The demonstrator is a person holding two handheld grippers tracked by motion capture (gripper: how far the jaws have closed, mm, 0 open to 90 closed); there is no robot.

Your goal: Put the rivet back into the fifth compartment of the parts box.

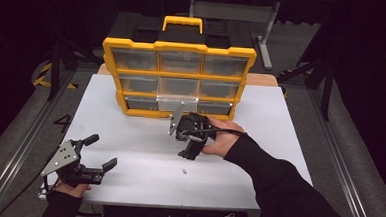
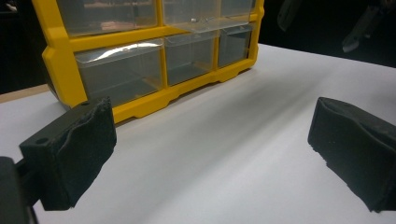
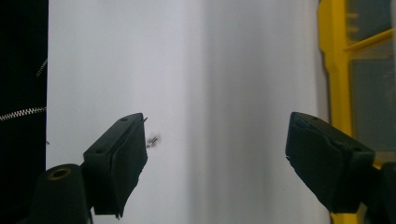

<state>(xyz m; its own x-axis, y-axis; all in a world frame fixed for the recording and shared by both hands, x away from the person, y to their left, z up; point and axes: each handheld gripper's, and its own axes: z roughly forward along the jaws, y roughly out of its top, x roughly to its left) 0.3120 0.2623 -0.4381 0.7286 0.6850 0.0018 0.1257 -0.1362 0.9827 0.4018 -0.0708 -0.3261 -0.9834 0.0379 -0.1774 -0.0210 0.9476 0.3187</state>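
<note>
Hovering above the white desk, the right claw gapes wide and empty — a small screw lies just beside one pad. Left claw, also wide and empty, rests well apart from the yellow drawer organizer.

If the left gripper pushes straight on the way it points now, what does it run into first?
Probably the yellow drawer cabinet, low on its front. The left gripper has open jaws over bare white table, with nothing between; depth is hard to judge.
</note>
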